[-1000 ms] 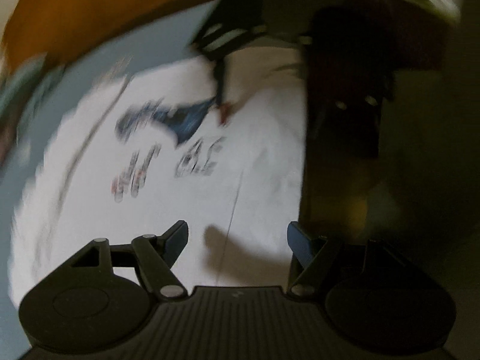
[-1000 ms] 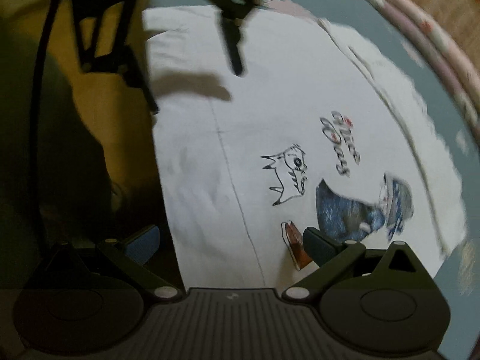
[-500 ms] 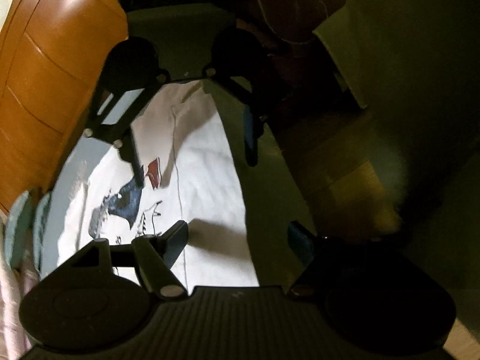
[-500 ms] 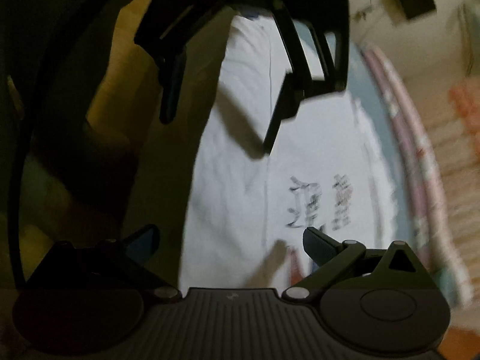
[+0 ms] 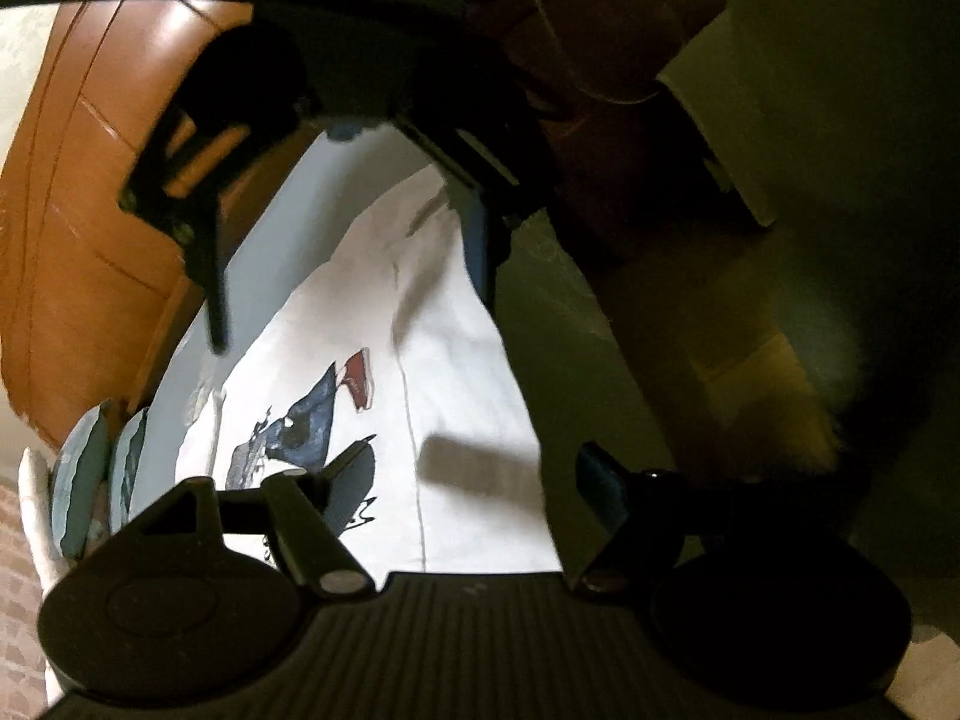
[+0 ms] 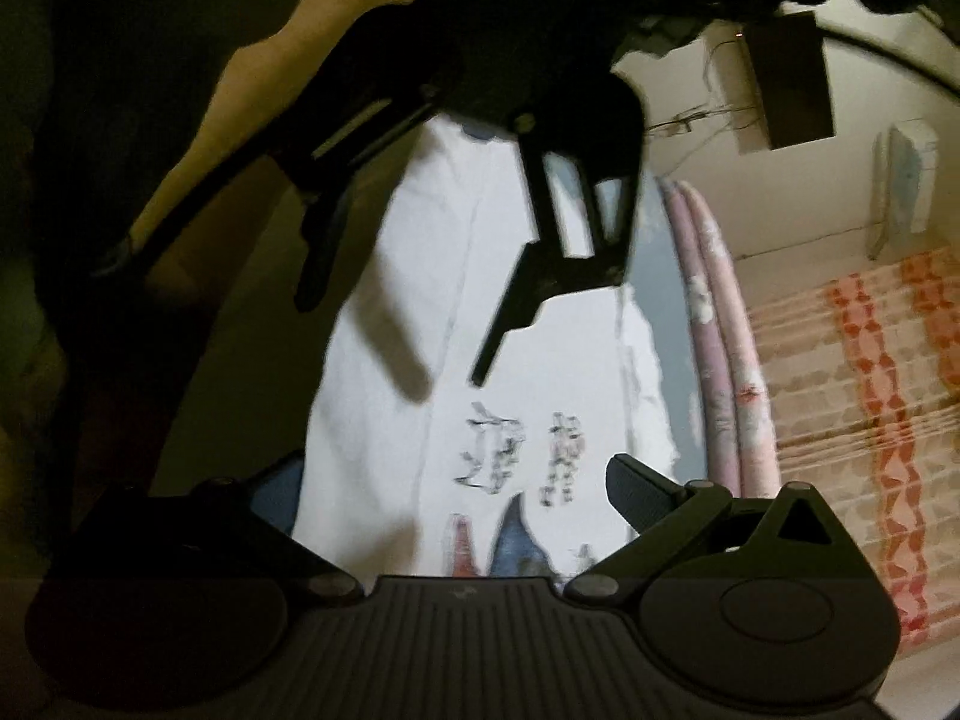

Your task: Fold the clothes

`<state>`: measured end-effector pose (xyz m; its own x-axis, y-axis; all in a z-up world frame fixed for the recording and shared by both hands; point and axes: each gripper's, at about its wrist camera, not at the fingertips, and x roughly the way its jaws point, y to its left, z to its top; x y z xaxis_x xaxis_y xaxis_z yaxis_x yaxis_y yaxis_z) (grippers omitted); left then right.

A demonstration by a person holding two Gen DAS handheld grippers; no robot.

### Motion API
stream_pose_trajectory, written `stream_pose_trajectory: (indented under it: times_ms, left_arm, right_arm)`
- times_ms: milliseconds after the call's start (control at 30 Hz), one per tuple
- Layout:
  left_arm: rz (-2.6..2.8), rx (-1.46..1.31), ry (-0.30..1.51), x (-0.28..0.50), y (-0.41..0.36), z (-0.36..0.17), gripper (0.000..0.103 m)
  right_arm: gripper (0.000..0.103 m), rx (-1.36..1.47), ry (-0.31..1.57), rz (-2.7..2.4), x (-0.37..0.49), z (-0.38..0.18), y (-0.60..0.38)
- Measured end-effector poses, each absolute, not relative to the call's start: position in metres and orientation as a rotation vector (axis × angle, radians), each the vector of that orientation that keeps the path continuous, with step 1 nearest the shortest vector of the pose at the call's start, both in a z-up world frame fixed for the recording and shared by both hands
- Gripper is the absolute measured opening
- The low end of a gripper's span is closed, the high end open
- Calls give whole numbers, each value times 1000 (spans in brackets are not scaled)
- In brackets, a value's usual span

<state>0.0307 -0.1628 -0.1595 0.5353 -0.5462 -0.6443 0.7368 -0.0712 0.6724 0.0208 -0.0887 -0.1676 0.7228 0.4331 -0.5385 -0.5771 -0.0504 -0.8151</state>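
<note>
The left gripper (image 5: 474, 474) hangs over the shirt (image 5: 456, 384) with its jaws wide apart and nothing between them. One finger (image 5: 354, 474) is above the print (image 5: 300, 432), the other (image 5: 600, 492) past the shirt's right edge, over the dark drop beside the bed (image 5: 270, 276). A finger shadow lies on the white cloth between them.

The right gripper (image 6: 456, 480) faces it from the other end, jaws also wide and empty. Its right finger (image 6: 636, 486) is above the shirt near the black lettering (image 6: 522, 450); its left finger (image 6: 279, 489) is over the shirt's edge at the bed's side.

The shirt lies flat and print up along the edge of the grey-blue bed, one long side running right at that edge, a lengthwise seam or crease down its middle.

Farther off, each camera sees the other gripper raised above the shirt's far end, open: the right one (image 5: 354, 276) in the left view, the left one (image 6: 396, 342) in the right view.

Beyond the bed stand a brown headboard (image 5: 78, 180) on one side and pink rolled bedding (image 6: 720, 330) on the other.
</note>
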Motion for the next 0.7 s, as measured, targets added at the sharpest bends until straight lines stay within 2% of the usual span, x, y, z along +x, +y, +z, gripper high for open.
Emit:
stream_pose_trajectory:
  times_ms: [367,700]
  left_arm:
    - [-975,1163,177,41,-176,-142,77]
    - [-874,1084,159,59,-177,-113,79]
  right_arm:
    - [103,-1379,109,767,19,-150,-88]
    - [103,-1339,241,768,33,-163,-78]
